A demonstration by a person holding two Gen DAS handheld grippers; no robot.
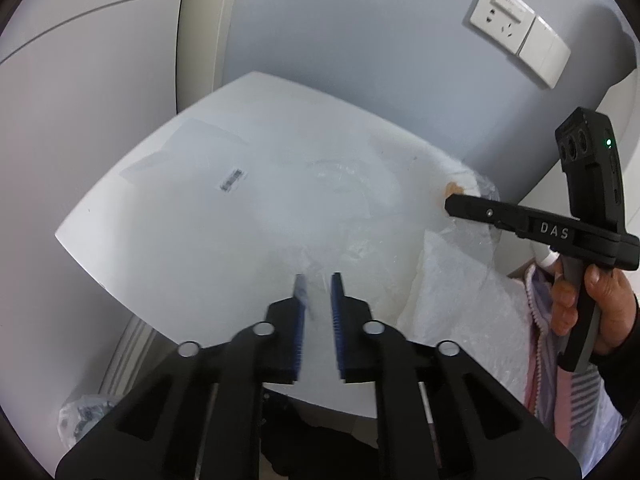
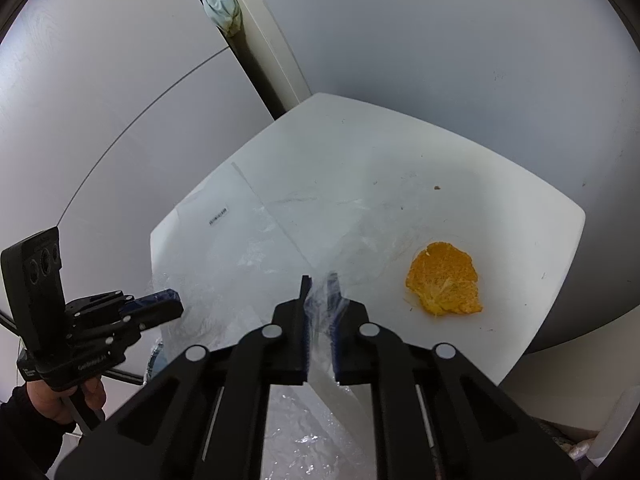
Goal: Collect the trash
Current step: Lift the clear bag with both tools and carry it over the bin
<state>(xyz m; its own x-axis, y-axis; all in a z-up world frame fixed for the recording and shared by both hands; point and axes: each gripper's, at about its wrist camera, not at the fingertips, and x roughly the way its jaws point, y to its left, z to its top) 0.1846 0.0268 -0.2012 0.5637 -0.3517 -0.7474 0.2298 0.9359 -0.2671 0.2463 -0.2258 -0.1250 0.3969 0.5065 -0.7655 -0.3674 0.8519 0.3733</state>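
Two hand-held grippers meet over a white counter [image 2: 520, 216] strewn with clear plastic. Fingers of the left gripper [image 1: 319, 288] are pinched shut on a clear plastic bag [image 1: 460, 292] at the counter's near edge; the right gripper [image 2: 320, 286] clamps a fold of the same film. An orange peel [image 2: 443, 285] lies on the counter just right of the right gripper, untouched. A wall socket [image 1: 502, 14] sits behind.

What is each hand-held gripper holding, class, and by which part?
Both hold the clear plastic bag. The right hand-held gripper pinches its near edge at the table's front; the left hand-held gripper grips its edge further left.
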